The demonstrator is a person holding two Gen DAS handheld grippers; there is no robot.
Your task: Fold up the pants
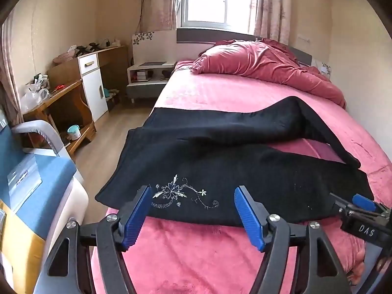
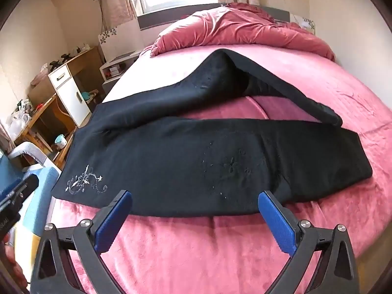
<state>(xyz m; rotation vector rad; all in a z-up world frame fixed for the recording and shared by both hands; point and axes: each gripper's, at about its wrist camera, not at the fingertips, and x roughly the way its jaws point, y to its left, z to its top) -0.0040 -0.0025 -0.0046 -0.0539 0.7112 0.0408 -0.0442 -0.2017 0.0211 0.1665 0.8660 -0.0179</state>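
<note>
Black pants (image 1: 220,169) lie across the pink bed, with a white embroidered flower (image 1: 176,192) near their near edge. The near leg lies flat; the far leg is bent and rumpled (image 2: 220,83). My left gripper (image 1: 192,193) is open, its blue pads just over the near edge of the pants by the flower. My right gripper (image 2: 194,198) is open and empty, its tips at the near edge of the pants (image 2: 208,161), right of the flower (image 2: 85,181). The right gripper also shows at the right edge of the left wrist view (image 1: 362,205).
A pink sheet covers the bed (image 1: 196,257). A rumpled red duvet (image 1: 264,63) lies at the head. A blue and white chair (image 1: 36,178), a wooden desk (image 1: 61,103), a white cabinet (image 1: 94,88) and a nightstand (image 1: 147,78) stand left of the bed.
</note>
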